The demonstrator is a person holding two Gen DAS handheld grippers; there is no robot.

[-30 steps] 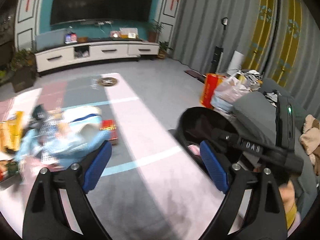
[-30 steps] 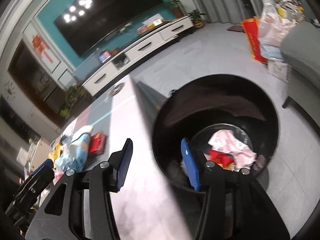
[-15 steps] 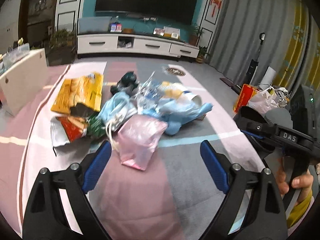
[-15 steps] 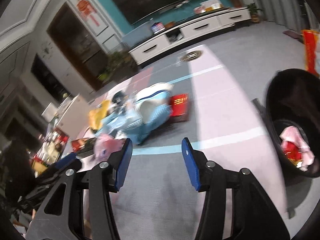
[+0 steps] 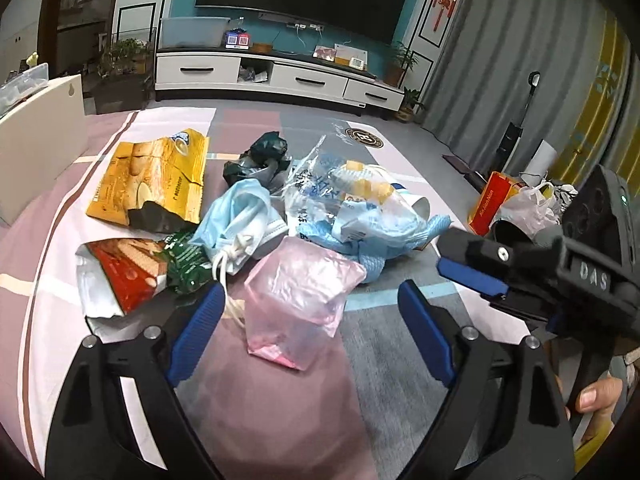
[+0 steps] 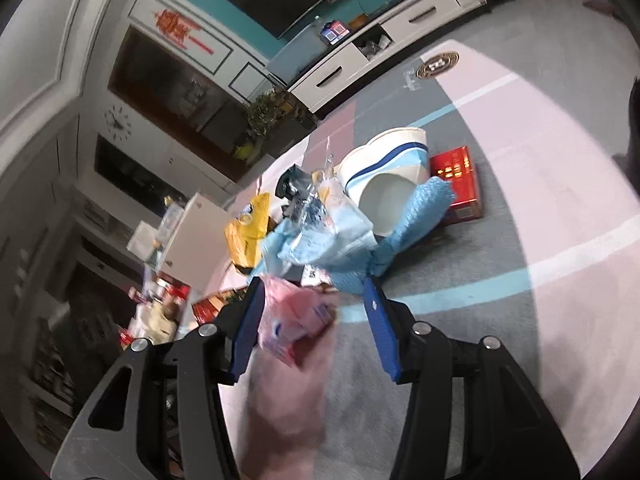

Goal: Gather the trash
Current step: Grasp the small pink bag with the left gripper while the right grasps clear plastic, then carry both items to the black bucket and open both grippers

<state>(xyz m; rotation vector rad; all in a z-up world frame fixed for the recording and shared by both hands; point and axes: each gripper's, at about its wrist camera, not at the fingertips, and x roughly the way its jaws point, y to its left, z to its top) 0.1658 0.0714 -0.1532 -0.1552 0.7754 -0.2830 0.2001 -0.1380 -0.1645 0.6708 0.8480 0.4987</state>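
A pile of trash lies on the striped rug: a pink plastic bag, a blue face mask, a yellow wrapper, a red wrapper, a clear bag and a blue cloth. My left gripper is open, and the pink bag lies between its pads without touching them. My right gripper hovers just right of the pile, held by a hand. In its own view the right gripper stands half open, facing the blurred pink bag. The black bin's rim shows behind it.
A paper cup and a red box lie at the pile's far side. A white board stands at the left. A red carton and plastic bags sit at the right. The TV cabinet lines the far wall.
Both views have swung from the black bin to the trash pile. My left gripper has closed in over the pink bag. My right gripper has come in beside the pile.
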